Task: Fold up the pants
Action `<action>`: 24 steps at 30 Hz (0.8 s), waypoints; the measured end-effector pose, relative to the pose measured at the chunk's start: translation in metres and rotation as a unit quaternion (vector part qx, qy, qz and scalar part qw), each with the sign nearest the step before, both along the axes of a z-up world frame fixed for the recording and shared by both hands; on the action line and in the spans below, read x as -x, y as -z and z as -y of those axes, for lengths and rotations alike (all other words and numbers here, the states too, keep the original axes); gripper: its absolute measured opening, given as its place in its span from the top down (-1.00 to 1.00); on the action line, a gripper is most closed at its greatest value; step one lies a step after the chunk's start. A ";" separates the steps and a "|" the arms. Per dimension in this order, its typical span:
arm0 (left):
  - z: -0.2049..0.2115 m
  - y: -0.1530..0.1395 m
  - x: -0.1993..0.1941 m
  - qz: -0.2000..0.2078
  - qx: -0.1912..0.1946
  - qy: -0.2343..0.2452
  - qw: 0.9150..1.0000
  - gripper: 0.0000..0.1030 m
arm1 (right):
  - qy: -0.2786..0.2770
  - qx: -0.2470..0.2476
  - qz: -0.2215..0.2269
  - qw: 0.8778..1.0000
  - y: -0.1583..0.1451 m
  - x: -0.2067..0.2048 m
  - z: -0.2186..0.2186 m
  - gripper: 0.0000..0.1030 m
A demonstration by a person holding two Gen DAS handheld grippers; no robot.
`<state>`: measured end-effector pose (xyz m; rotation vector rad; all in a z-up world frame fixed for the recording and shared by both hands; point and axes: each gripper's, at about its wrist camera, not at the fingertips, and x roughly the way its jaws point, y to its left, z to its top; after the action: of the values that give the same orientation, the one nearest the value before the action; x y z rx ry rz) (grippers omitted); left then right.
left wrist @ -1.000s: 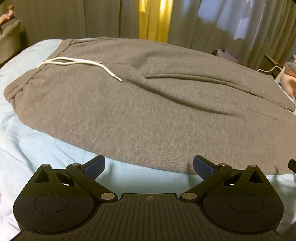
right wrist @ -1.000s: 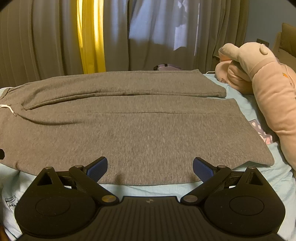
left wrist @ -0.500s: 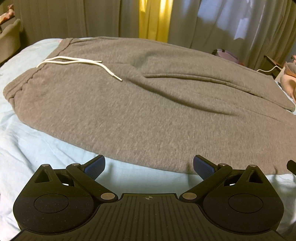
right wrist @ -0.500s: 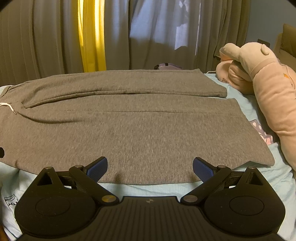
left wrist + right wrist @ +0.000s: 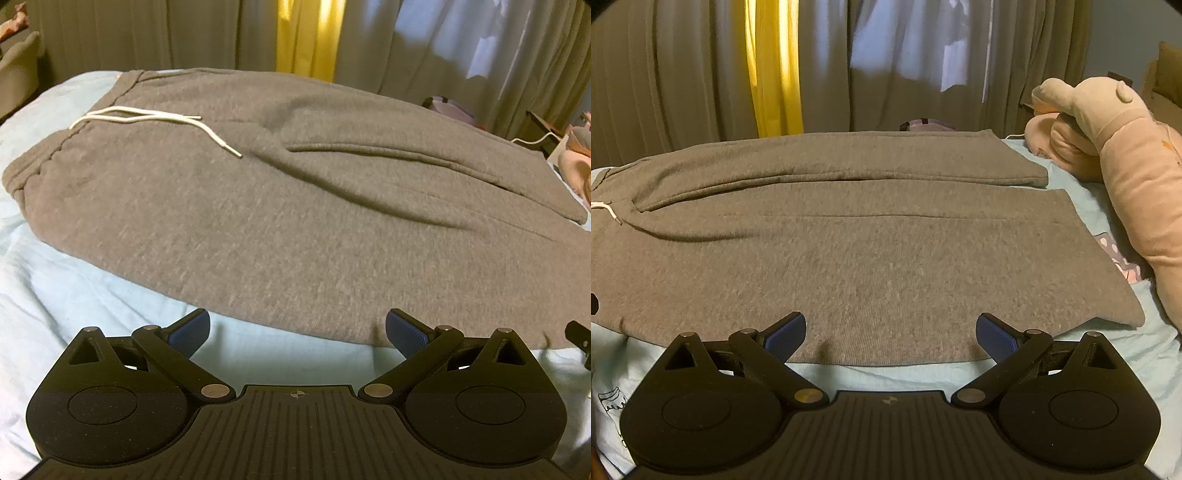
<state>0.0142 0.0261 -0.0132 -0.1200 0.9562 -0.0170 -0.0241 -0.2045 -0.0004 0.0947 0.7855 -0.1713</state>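
Grey sweatpants (image 5: 295, 206) lie flat on a light blue bed sheet (image 5: 74, 295), waistband to the left with a white drawstring (image 5: 155, 120) on top. In the right wrist view the two legs (image 5: 868, 251) stretch to the right, the far leg lying along the near one. My left gripper (image 5: 297, 334) is open and empty, just short of the pants' near edge by the hip. My right gripper (image 5: 890, 334) is open and empty, its fingertips over the near leg's front edge.
A large pink plush toy (image 5: 1126, 166) lies on the bed to the right of the leg cuffs. Curtains (image 5: 886, 62) hang behind the bed, with a yellow strip (image 5: 774, 66). A white cable (image 5: 532, 139) runs at the far right.
Both grippers have drifted slightly; the left view shifted a little so the pants' near edge sits marginally farther. Both grippers stay open.
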 end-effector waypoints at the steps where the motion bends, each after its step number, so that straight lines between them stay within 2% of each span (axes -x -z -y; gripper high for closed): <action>1: 0.000 0.000 0.000 0.000 0.002 -0.001 1.000 -1.00 | -0.001 0.000 -0.001 1.000 0.000 0.000 0.000 -0.92; 10: -0.001 0.001 -0.002 -0.002 0.006 -0.002 1.000 -1.00 | -0.005 -0.013 -0.007 1.000 0.002 -0.006 0.004 -0.92; 24: -0.005 0.009 -0.013 -0.017 0.017 -0.010 1.000 -1.00 | -0.003 0.001 -0.020 1.000 0.012 -0.034 0.012 -0.92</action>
<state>0.0271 0.0307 -0.0221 -0.1617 0.9879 -0.0125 0.0097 -0.2162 -0.0125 0.0871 0.8260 -0.1694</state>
